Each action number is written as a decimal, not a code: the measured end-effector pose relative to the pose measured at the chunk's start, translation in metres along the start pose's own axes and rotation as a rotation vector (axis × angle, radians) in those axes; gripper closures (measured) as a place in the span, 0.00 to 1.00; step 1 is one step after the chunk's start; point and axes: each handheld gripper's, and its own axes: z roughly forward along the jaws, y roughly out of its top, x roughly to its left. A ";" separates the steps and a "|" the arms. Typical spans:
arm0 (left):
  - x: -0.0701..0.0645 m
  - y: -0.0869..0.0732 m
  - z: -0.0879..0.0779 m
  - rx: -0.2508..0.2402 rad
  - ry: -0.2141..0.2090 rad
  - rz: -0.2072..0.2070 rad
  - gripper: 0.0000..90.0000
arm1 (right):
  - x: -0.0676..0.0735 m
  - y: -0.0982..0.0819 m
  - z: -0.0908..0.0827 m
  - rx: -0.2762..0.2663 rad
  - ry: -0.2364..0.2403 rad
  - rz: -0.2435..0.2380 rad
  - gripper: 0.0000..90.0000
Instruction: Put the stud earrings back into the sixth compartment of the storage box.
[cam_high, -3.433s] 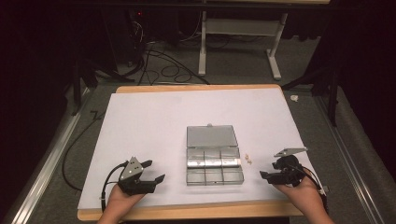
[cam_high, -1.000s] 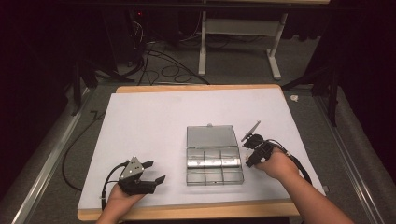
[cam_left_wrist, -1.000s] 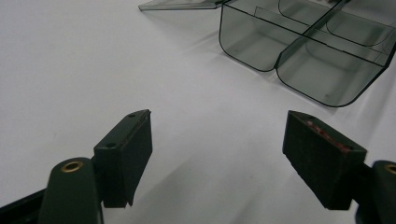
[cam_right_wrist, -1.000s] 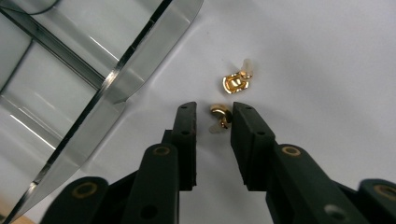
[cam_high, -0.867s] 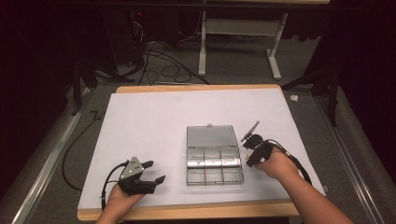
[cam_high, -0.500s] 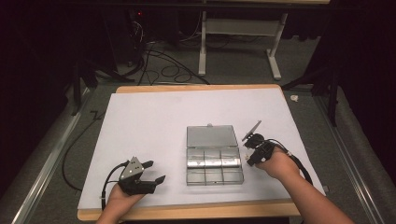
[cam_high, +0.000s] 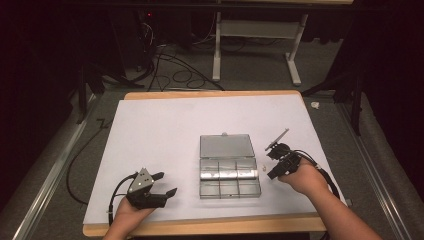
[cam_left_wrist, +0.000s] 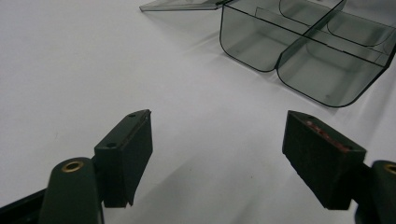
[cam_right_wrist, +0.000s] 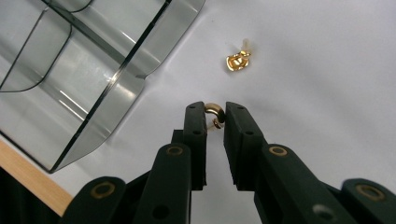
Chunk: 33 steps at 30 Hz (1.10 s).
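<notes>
Grey table frame (cam_high: 256, 37), floor cables (cam_high: 172, 70).

In the high view, the gold pieces beside the clear compartment box (cam_high: 229, 165) are too small to identify. In the right gripper view, the gold ring-shaped piece (cam_right_wrist: 214, 113) is partly hidden between the jaws of the right gripper (cam_right_wrist: 215, 112); the box runs off the top and left edges. The second gold piece (cam_right_wrist: 238, 59) is blurred, shape indeterminate.

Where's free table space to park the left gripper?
Bare white sheet spans the left half and far side, beyond the open organizer box. Crowded right of the box: right gripper on a gold earring, another gold piece nearby.
</notes>
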 end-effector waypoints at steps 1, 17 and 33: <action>0.000 0.000 0.000 0.001 0.000 -0.001 0.28 | 0.000 -0.001 -0.001 -0.003 0.002 -0.004 0.89; 0.000 0.000 0.001 0.008 0.001 0.001 0.28 | -0.001 -0.013 -0.008 -0.009 0.014 0.010 0.89; 0.000 0.000 0.001 0.008 -0.002 0.001 0.28 | 0.010 -0.009 -0.026 0.001 0.008 -0.022 0.89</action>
